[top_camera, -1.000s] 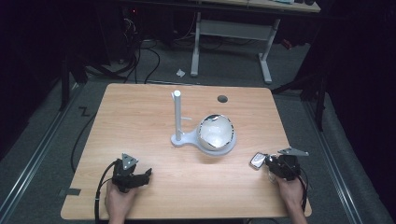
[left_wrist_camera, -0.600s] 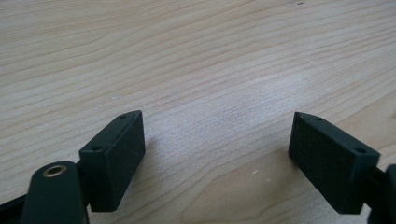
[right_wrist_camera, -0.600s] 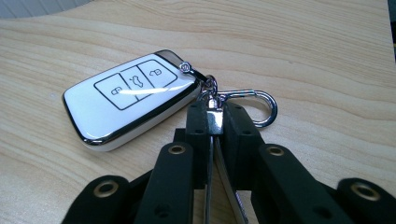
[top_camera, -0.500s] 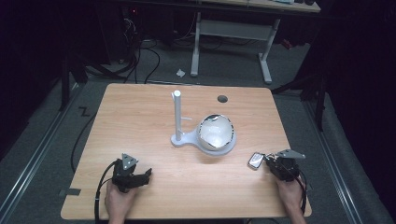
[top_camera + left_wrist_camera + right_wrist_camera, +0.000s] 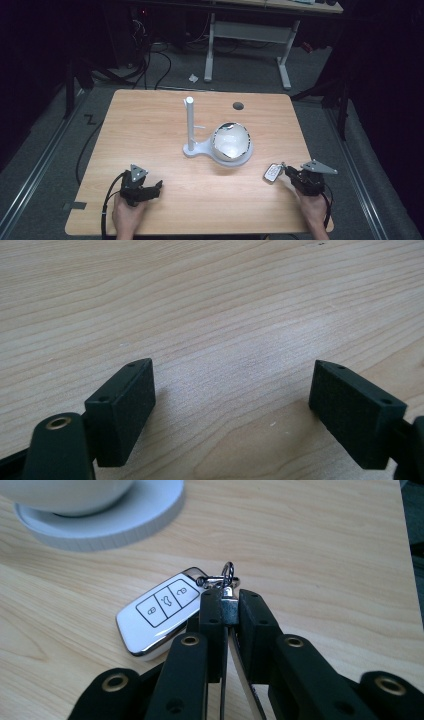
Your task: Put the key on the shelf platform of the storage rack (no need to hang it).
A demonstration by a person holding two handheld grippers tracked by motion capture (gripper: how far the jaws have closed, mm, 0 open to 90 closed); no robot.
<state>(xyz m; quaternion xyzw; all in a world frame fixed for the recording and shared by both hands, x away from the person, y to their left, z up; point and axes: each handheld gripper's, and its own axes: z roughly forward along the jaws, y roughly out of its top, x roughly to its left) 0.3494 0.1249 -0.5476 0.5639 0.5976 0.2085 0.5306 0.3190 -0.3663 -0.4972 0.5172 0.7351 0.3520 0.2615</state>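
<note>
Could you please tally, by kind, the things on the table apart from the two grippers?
White stand with upright post: 1
Bowl on the stand's round base: 1
White car key fob with metal ring, clamped at that ring by the right gripper: 1
Total: 3

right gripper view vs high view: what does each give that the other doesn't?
Right gripper view alone: the three button icons on the key fob, and the right tool shut on a metal piece by the key ring.

High view alone: the left tool low over the table, the post on the white stand, the dark hole in the tabletop, and the floor cables.

Both: fob, right tool, the stand's round base with the bowl-like piece on it, wooden table.
</note>
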